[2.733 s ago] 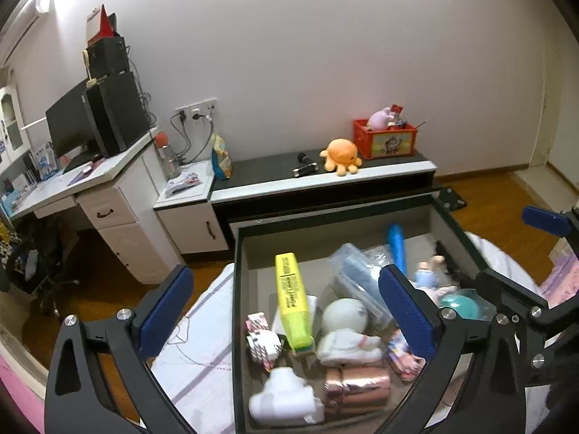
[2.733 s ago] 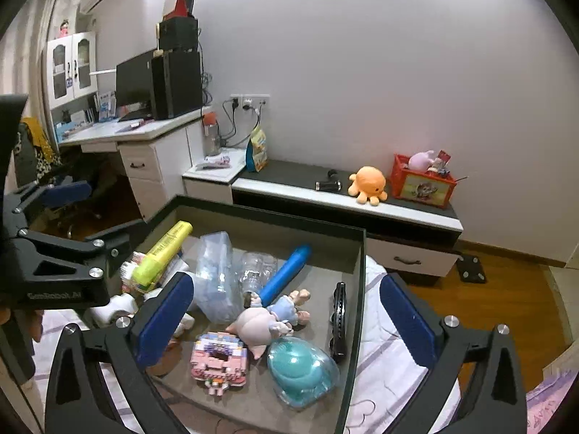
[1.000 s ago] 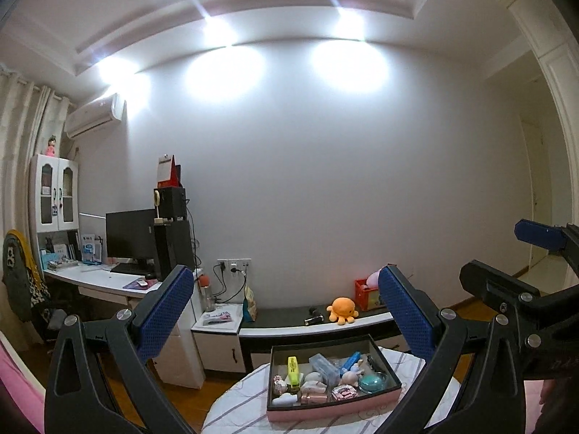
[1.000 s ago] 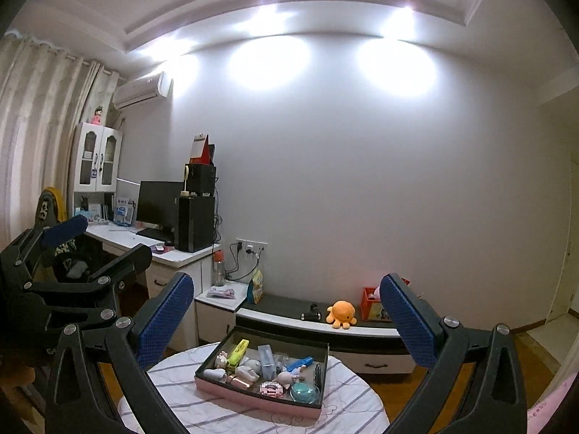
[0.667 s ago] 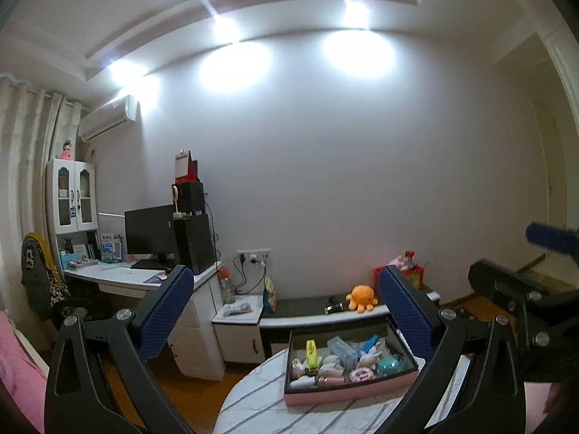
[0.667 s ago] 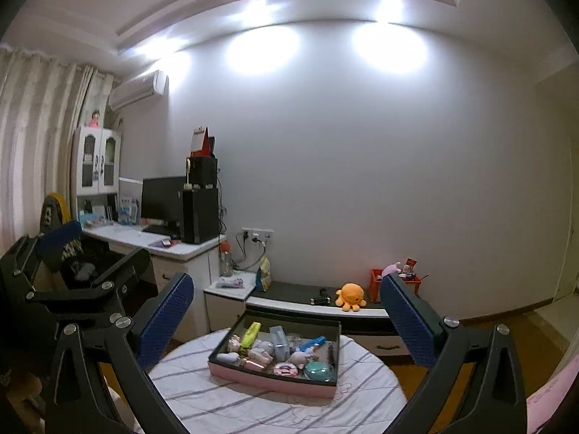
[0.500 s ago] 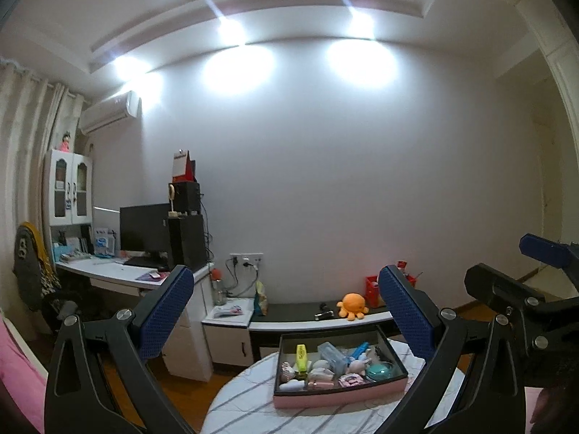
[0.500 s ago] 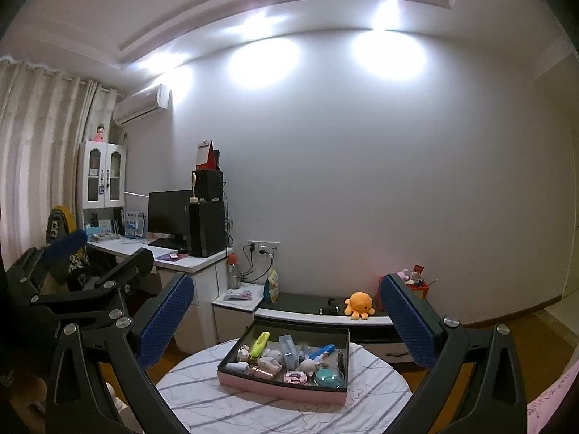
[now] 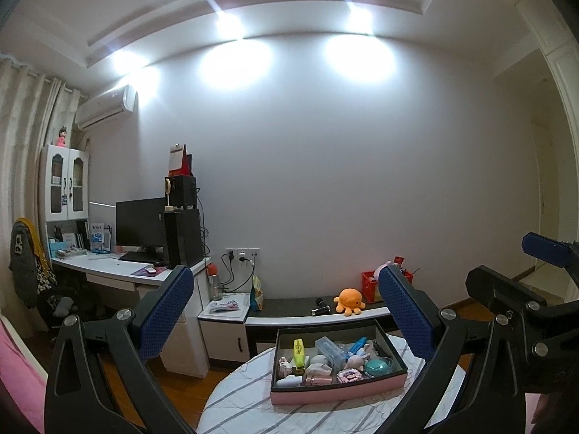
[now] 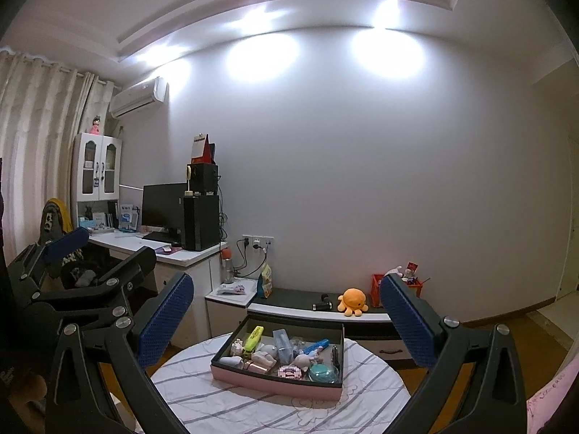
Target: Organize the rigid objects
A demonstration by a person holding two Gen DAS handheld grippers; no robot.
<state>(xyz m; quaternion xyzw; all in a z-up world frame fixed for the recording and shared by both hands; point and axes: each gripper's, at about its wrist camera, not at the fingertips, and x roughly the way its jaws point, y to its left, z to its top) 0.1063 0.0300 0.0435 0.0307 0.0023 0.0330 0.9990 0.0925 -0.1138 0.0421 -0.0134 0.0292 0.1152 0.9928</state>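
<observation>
Both units held high and back, well apart from the work. Left hand-held gripper (image 9: 286, 311): jaws spread wide, nothing between the pads. Right hand-held gripper (image 10: 287, 316): same, wide and empty.

Tray (image 10: 275, 385) sits on the round counter (image 10: 224, 408), ahead of and below both grippers. From the left it lies ahead and a little right; from the right, almost centred. Neither is clearly nearer; right has the squarer line, by my reading.

Tray long axis runs left-right across both views, far wall toward the room wall.

Contents are small at this range. Yellow marker (image 10: 253, 337) at the left end, long axis front-to-back, slightly tilted right. Blue tube (image 10: 316, 346) right of middle, lying diagonal, far end up-right. Teal case (image 10: 323, 372) in the near right corner.
</observation>
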